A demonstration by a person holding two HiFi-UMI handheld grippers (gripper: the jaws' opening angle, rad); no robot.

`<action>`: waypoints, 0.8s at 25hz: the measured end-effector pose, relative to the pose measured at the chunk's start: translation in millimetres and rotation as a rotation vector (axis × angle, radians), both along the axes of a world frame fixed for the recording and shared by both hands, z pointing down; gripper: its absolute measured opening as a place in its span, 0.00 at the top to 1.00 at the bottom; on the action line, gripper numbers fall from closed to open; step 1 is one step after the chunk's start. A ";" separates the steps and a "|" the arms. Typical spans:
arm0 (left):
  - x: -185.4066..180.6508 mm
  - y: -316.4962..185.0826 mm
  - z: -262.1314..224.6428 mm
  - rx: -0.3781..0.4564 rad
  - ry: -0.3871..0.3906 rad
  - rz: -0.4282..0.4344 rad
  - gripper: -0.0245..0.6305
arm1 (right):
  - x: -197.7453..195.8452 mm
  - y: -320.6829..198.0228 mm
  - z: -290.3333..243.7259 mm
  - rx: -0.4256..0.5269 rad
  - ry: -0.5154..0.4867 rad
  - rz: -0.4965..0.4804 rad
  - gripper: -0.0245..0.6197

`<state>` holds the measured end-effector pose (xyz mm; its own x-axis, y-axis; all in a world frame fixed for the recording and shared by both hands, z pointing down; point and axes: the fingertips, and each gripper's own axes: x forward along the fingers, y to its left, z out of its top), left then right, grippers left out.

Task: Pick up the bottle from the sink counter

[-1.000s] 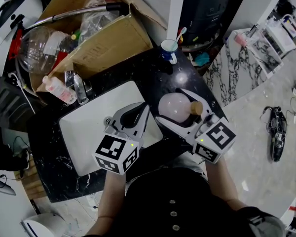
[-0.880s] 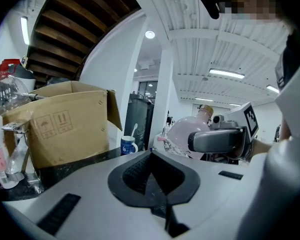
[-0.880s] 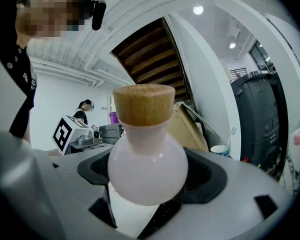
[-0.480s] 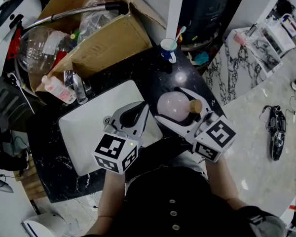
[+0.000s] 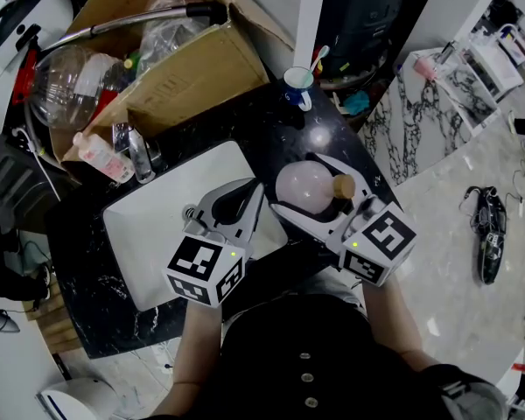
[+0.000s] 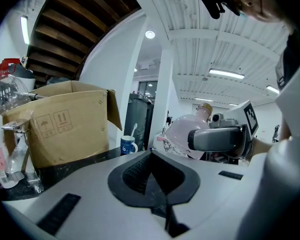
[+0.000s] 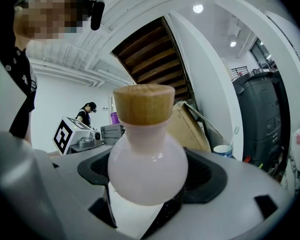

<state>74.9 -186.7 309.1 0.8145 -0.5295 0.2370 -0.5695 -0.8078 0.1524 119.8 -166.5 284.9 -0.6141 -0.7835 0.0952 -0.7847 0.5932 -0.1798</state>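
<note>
A round pale-pink bottle (image 5: pixel 299 185) with a cork stopper (image 5: pixel 343 185) is held over the black counter (image 5: pixel 276 134), to the right of the sink. My right gripper (image 5: pixel 304 184) is shut on its belly, one finger on each side. In the right gripper view the bottle (image 7: pixel 147 171) stands upright between the jaws and its stopper (image 7: pixel 144 104) is on top. My left gripper (image 5: pixel 254 192) hovers over the white sink basin (image 5: pixel 153 226). Its jaws are shut together with nothing in them, and its dark pads (image 6: pixel 152 176) meet. From the left gripper view the bottle (image 6: pixel 182 130) shows at the right.
A large cardboard box (image 5: pixel 188 68) full of plastic bottles stands at the back of the counter. A chrome faucet (image 5: pixel 140 157) and a small clear bottle (image 5: pixel 101 158) sit behind the basin. A blue mug (image 5: pixel 297 86) with a toothbrush is at the back right.
The right gripper and the bottle have drifted slightly up and left in the head view. The left gripper has stayed put.
</note>
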 end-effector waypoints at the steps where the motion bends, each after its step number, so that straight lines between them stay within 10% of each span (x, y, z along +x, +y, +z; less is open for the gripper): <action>1: 0.0 0.1 0.0 0.000 0.000 -0.001 0.94 | 0.0 0.2 -0.1 0.001 0.000 0.000 0.33; 20: 2.4 0.6 0.7 -0.001 -0.001 0.001 0.94 | 2.0 -0.8 1.4 -0.002 -0.005 -0.008 0.34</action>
